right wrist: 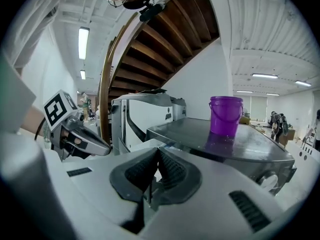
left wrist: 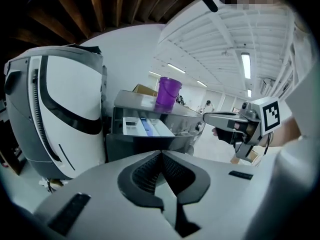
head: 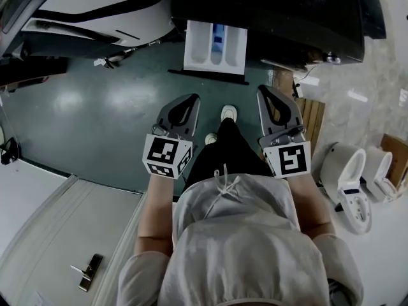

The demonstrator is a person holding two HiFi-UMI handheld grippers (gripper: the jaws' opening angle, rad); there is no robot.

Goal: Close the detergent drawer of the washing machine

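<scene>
The white detergent drawer (head: 215, 46) stands pulled out from the front of the dark washing machine (head: 287, 18), its compartments showing, one with a blue part. The drawer (left wrist: 145, 126) also shows in the left gripper view, straight beyond the jaws. My left gripper (head: 190, 98) hovers short of the drawer, a little to its left, shut with nothing in it. My right gripper (head: 263, 90) hangs to the drawer's right, also shut and empty. Neither touches the drawer. In the right gripper view the drawer is hidden behind the gripper (right wrist: 157, 152).
A purple bucket (right wrist: 226, 115) stands on the washing machine's top (right wrist: 230, 145). A big white machine (head: 95, 11) stands left of it. Wooden slats (head: 312, 116) and white toilets (head: 347, 177) lie at the right. My shoes (head: 228, 113) stand on the green floor (head: 95, 107).
</scene>
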